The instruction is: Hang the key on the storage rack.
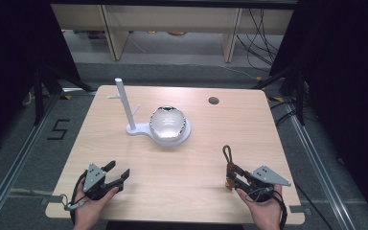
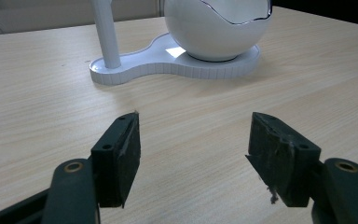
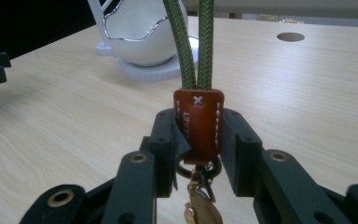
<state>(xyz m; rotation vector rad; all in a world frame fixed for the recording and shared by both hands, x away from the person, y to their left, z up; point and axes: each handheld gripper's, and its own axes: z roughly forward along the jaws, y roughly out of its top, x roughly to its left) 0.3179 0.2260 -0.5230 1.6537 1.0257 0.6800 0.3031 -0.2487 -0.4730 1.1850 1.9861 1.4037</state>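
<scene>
the right claw (image 3: pixel 199 140) is clamped on a brown stitched leather tab (image 3: pixel 198 122), its black jaws pressing the tab's two sides. from the tab's top a doubled olive-green braided cord (image 3: pixel 195 44) rises as a loop; in the high view the loop (image 1: pixel 227 154) lies pointing away from the person, over the counter's near right part. below the tab hang a dark metal ring (image 3: pixel 196 170) and a small brass-coloured tag (image 3: pixel 201 211). the right hand (image 1: pixel 262 207) holds this claw (image 1: pixel 231 177) near the counter's front edge.

the left claw (image 2: pixel 193 156) is spread wide with nothing between its jaws, only bare wood grain between the worn black pads (image 2: pixel 129 154). in the high view it (image 1: pixel 116 173) sits at the near left, held by the left hand (image 1: pixel 88 206), well apart from the right one.

ahead of both, near the middle of the pale wood-grain counter (image 1: pixel 191 163), stands a white stand: a flat rounded base (image 2: pixel 168 65) with a ribbed edge, a slim upright post (image 1: pixel 124 103) with short side pegs, and a glossy round bowl (image 1: pixel 167 123) shaped like a cracked eggshell, with a jagged silvery rim (image 3: pixel 133 28). what is in the bowl cannot be told. nothing lies between either claw and the stand.

a round hole (image 1: pixel 213 100) is cut in the counter toward its far right. beyond the counter are a grey floor, light furniture legs and loose black cables (image 1: pixel 263 38).
</scene>
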